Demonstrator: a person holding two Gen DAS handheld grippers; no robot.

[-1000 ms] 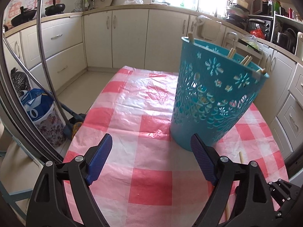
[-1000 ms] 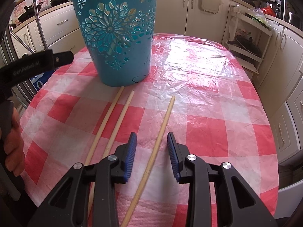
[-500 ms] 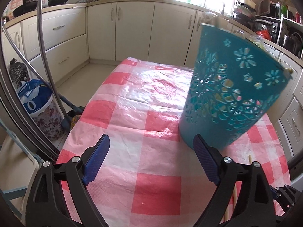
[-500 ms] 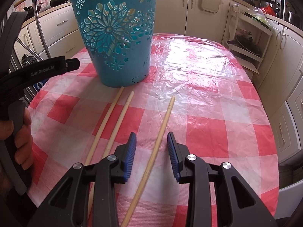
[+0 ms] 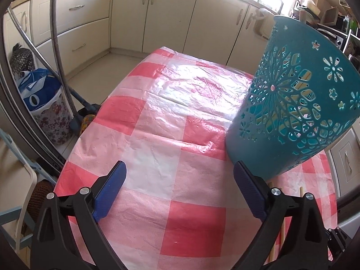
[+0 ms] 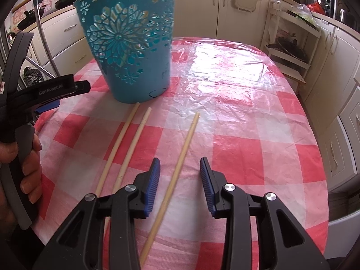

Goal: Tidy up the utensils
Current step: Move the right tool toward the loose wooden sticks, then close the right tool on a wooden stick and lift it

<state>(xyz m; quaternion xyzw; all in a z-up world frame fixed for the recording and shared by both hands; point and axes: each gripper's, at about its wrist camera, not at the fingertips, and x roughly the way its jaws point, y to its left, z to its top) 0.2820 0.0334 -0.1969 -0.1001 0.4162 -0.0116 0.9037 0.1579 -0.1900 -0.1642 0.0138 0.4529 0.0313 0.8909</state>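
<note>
1. The right gripper (image 6: pixel 180 180) hangs over the checked cloth (image 6: pixel 236 153), jaws part spread and pinching nothing; one chopstick (image 6: pixel 177 166) runs between them, touching neither pad.
2. The left gripper (image 5: pixel 180 189) has its jaws opening wide, with only cloth between them.
3. Two more chopsticks (image 6: pixel 126 144) lie left of that one, tips near the bin (image 6: pixel 130 45).
4. The bin stands beyond all three chopsticks, sticks inside it.
5. Past the bin: cream cabinets (image 5: pixel 171 15).

"GenRobot.AI" – white lettering on black left gripper (image 6: pixel 48 106) body; nothing else legible.
</note>
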